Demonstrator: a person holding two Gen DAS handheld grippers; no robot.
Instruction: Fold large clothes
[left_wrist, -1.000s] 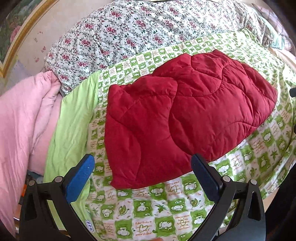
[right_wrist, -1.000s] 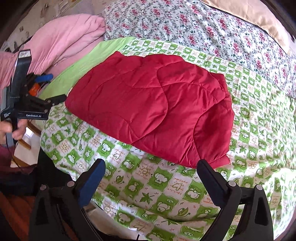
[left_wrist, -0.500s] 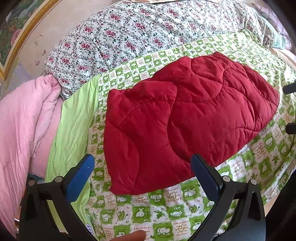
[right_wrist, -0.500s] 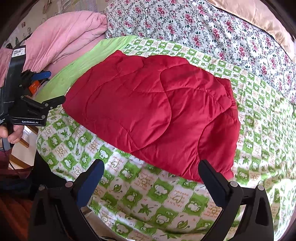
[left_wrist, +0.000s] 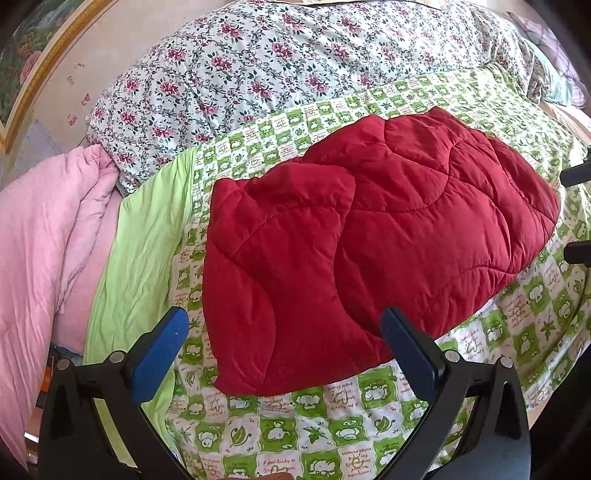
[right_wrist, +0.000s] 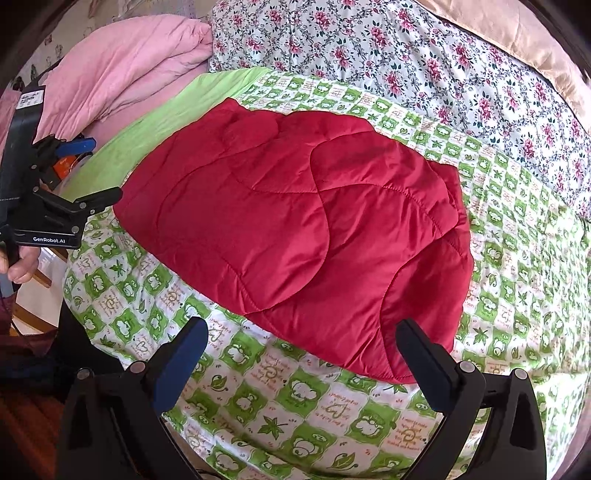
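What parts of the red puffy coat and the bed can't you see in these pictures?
- Red coat: sleeves, collar and front are hidden in both views, folded under its own top layer.
- Green checked blanket: near edge is covered by the right gripper.
- Pink quilt: cut off by the left view's edge.

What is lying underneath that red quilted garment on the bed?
The red quilted garment lies on a green-and-white checked quilt printed with little animals and leaves. A plain lime-green sheet shows at the quilt's edge. Whatever lies under the garment's own folded layers is covered.
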